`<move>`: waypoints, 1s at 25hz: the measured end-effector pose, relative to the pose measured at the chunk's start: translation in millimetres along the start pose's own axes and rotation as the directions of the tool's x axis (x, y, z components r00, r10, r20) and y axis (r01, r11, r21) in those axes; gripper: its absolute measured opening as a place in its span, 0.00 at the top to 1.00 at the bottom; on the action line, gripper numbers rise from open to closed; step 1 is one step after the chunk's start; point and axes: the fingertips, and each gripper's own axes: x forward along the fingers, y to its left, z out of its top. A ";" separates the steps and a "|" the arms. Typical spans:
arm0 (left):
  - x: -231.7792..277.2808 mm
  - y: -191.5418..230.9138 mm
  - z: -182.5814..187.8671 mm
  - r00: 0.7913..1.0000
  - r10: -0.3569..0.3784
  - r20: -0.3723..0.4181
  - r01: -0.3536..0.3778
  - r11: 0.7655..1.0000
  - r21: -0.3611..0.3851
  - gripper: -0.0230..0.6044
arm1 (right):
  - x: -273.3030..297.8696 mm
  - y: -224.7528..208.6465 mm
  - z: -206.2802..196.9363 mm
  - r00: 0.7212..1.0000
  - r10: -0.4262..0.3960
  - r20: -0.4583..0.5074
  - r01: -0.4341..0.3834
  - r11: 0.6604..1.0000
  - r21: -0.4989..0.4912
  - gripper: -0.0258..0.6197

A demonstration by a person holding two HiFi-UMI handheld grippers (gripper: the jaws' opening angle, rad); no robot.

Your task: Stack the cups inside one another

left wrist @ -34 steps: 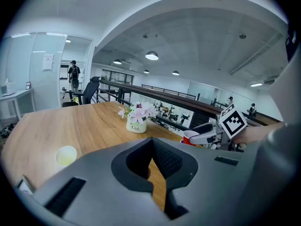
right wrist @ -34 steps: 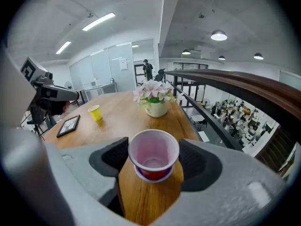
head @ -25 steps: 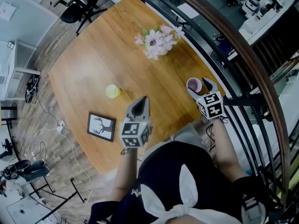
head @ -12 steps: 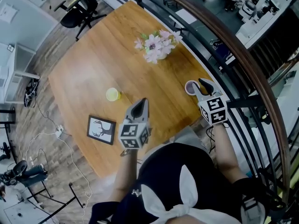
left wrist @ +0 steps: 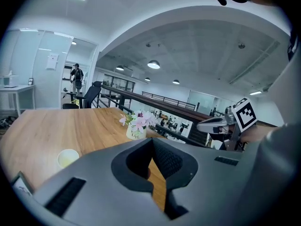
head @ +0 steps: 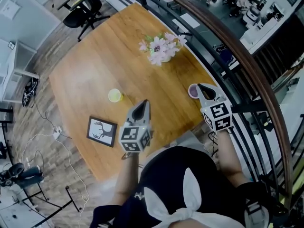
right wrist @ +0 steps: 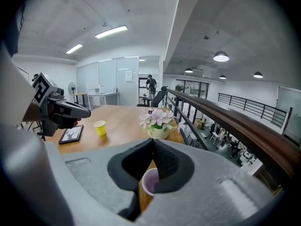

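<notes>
The small purple paper cup [right wrist: 148, 182] is found pinched by its wall in the right gripper [right wrist: 153, 149], whose jaws have just been closing on it. It is held over the wooden table [head: 90, 61] at the edge by the railing. The left gripper [left wrist: 151, 147] is noted pressed together, with nothing between its jaws. The small yellow paper cup [left wrist: 67, 157] is seen upright on the table, well apart.

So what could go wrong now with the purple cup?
The right gripper, whose jaws have just been closing, seems to pinch the purple cup by one wall only, so it may tilt or slip. It is near the table edge and the railing, so a dropped cup might fall off.
</notes>
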 end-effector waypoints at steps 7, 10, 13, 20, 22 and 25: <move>-7.0 8.3 4.0 1.000 0.015 0.021 -0.015 1.000 -0.021 0.94 | 0.6 15.4 3.1 1.000 0.029 -0.013 -0.029 0.999 -0.019 0.96; -10.6 17.7 3.6 0.999 0.037 0.026 -0.036 0.999 -0.029 0.94 | 4.3 19.2 3.9 0.999 0.039 -0.018 -0.040 0.999 -0.029 0.96; -17.1 33.1 4.6 0.996 0.076 0.048 -0.075 0.997 -0.038 0.94 | 7.9 23.7 6.7 0.998 0.052 -0.019 -0.052 0.998 -0.034 0.96; -39.3 75.2 8.3 0.979 0.191 0.074 -0.188 0.981 -0.049 0.93 | 20.5 37.8 15.0 0.996 0.092 -0.023 -0.093 0.994 -0.054 0.96; -46.5 87.3 9.0 0.972 0.221 0.080 -0.218 0.975 -0.045 0.91 | 24.3 44.3 18.3 0.994 0.105 -0.020 -0.106 0.993 -0.058 0.96; -56.7 102.8 8.3 0.960 0.268 0.079 -0.268 0.963 -0.021 0.69 | 32.5 56.0 21.7 0.991 0.134 -0.022 -0.135 0.989 -0.065 0.96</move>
